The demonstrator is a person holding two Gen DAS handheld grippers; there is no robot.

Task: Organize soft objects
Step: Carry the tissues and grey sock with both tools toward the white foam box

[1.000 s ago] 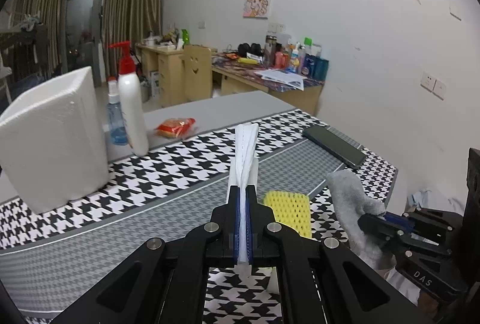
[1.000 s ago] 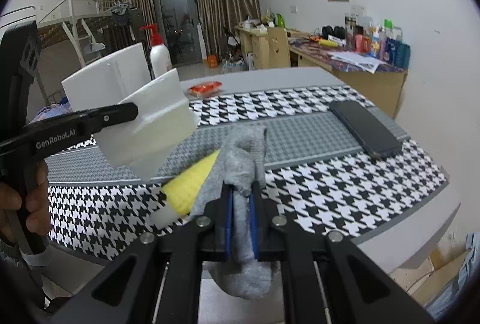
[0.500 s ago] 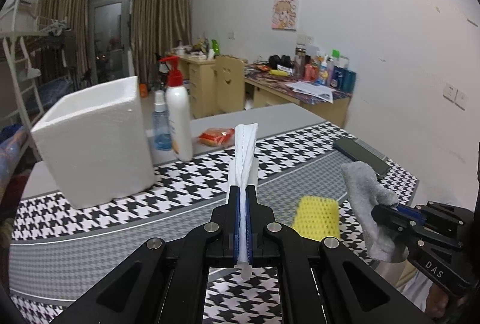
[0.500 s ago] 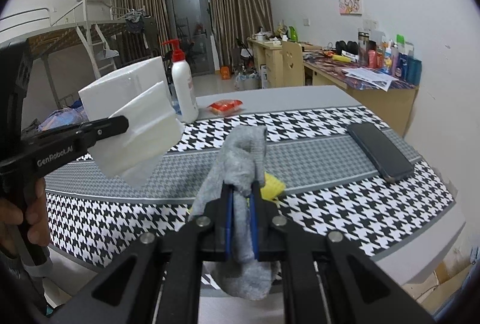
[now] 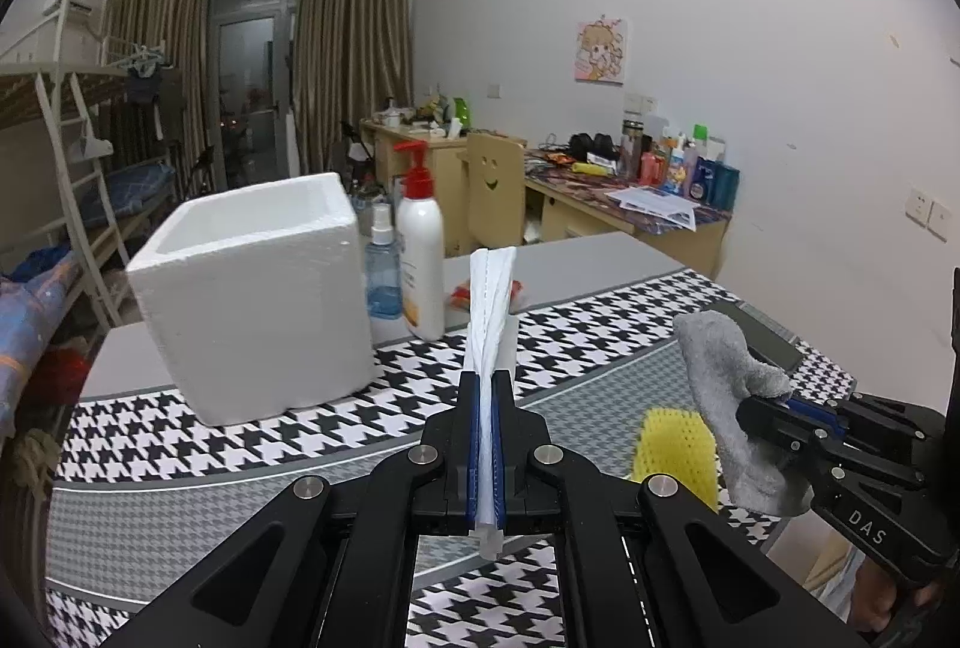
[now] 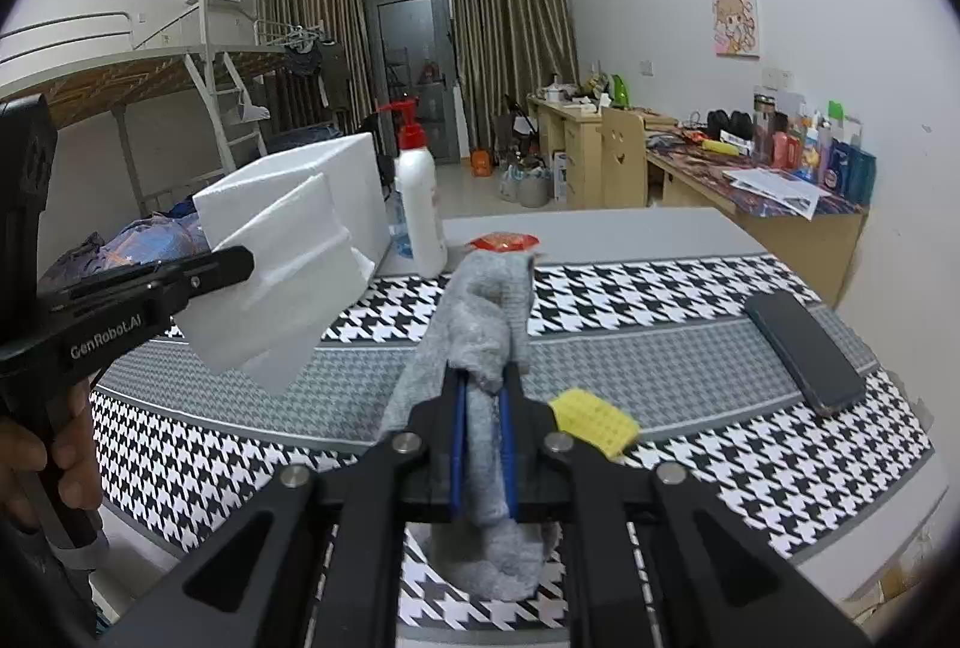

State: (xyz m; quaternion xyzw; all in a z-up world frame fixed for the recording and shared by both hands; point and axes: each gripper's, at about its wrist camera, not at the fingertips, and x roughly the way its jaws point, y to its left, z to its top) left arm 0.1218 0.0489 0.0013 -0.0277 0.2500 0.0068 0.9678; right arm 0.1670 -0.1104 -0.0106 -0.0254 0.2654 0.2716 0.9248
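Houndstooth table (image 5: 252, 438): folded white tissue (image 5: 491, 300), limp grey sock (image 6: 486, 324).

One white foam box (image 5: 252, 300), two bottles (image 5: 420, 252), one folded tissue (image 6: 276, 282), one grey sock (image 6: 480, 324), one yellow sponge (image 5: 675, 447), one phone (image 6: 804, 354), one snack pack (image 6: 504, 242).

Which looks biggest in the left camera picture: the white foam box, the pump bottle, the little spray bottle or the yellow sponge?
1. White foam box
2. Pump bottle
3. Spray bottle and yellow sponge: too alike to rank, and the sponge is nearer and partly hidden.
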